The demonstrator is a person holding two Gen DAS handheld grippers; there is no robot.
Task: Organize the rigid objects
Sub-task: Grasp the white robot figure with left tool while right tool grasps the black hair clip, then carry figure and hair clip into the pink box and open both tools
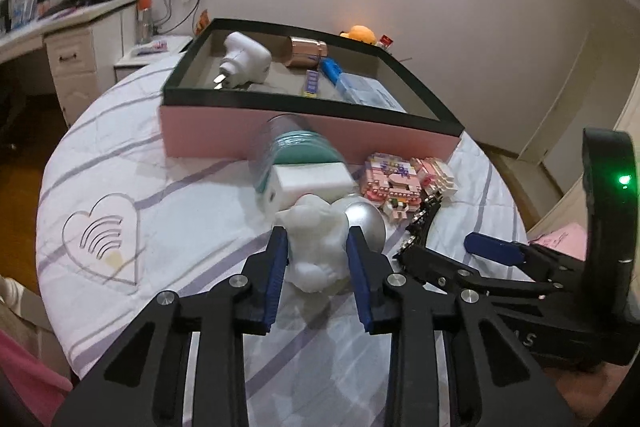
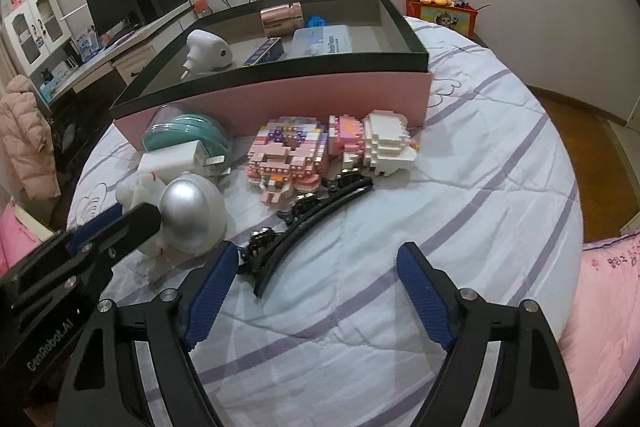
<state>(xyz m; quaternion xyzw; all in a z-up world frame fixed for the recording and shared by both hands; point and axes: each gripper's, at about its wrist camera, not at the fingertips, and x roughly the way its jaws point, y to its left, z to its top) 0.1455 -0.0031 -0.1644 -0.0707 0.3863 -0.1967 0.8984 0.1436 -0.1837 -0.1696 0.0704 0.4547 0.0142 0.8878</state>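
The left gripper [image 1: 317, 267] pinches a white moulded figurine with a silver dome [image 1: 316, 239]. Only the right wrist view shows the right gripper [image 2: 318, 291] spread over the curved black hair clip [image 2: 304, 227].

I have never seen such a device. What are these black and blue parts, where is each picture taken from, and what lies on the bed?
There is no robot here: a person holds a hand tool with two jaws in each hand, and each tool carries a camera looking along its jaws. In the left tool's picture, the left gripper is shut on a white figurine with a silver dome. The right gripper stands open over a black hair clip. Brick models and a white charger lie on the bedspread, before a pink box that holds other things.
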